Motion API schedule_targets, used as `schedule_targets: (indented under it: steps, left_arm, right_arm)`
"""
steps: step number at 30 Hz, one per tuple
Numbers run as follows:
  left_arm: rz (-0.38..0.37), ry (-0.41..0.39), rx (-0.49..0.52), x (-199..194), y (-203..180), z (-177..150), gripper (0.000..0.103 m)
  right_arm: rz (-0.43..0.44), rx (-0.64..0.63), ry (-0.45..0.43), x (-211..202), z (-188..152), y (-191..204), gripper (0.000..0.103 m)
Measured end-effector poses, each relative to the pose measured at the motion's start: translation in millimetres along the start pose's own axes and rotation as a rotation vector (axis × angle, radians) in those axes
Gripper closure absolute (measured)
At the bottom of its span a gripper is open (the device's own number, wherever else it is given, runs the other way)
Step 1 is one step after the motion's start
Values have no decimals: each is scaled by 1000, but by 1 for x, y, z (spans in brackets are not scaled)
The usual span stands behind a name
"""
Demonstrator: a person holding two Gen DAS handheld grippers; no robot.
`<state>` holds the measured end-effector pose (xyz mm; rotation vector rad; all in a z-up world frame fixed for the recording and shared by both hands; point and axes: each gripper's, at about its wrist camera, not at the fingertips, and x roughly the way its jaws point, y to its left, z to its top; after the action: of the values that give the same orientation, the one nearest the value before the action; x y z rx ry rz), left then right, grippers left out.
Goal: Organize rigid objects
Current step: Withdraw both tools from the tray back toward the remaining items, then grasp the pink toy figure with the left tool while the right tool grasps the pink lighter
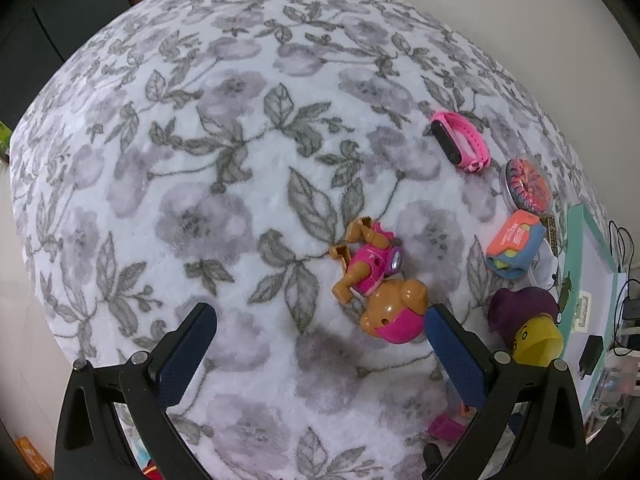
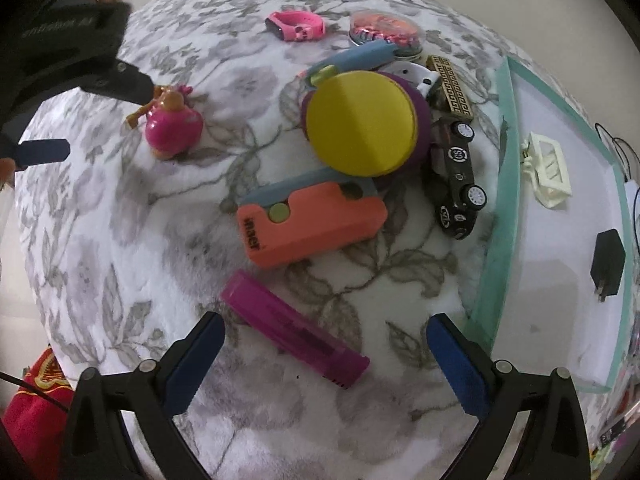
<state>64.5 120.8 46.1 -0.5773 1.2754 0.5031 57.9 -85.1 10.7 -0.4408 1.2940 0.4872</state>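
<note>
Across a floral blanket (image 2: 120, 240) spread over a soft surface, we see toys scattered beside a teal-rimmed tray (image 2: 504, 184), which holds a cream hair clip (image 2: 546, 176) and a black plug adapter (image 2: 608, 260). Our right hand-held gripper (image 2: 324, 364) hovers with its blue pads spread wide above a magenta tube (image 2: 296, 330) lying flat. Beyond it lie an orange-and-blue case (image 2: 316, 224), then a yellow-and-purple round toy (image 2: 362, 124), with a black toy car (image 2: 458, 184) just beside the tray's rim. Our left hand-held gripper (image 1: 320, 348) is also spread, empty, near a pink-and-tan puppy figure (image 1: 378, 284) lying on its side; the puppy's head sits just beside the right pad. Farther back rest a pink watch band (image 1: 460, 140) and a round clear case (image 1: 526, 186) with red contents. A small gold patterned piece (image 2: 452, 86) lies near the car.
</note>
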Motion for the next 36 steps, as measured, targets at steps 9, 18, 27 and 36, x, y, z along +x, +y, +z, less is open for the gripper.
schedule_targets:
  steps: [9,18,27,36]
  left_arm:
    - [-26,8,5,9,-6,2,0]
    - [-69,3,-4,24,-17,12,0]
    - [-90,-32,-70,40,-12,21,0]
    - [-109,-49,-42,38,-19,22,31]
  right_arm:
    - [-7,46,14,3,-2,-9,26]
    - [19,127,2,-4,0,-48,34]
    - [42,148,-4,-5,0,-48,34]
    - [129,238,-31,-17,1,-75,34]
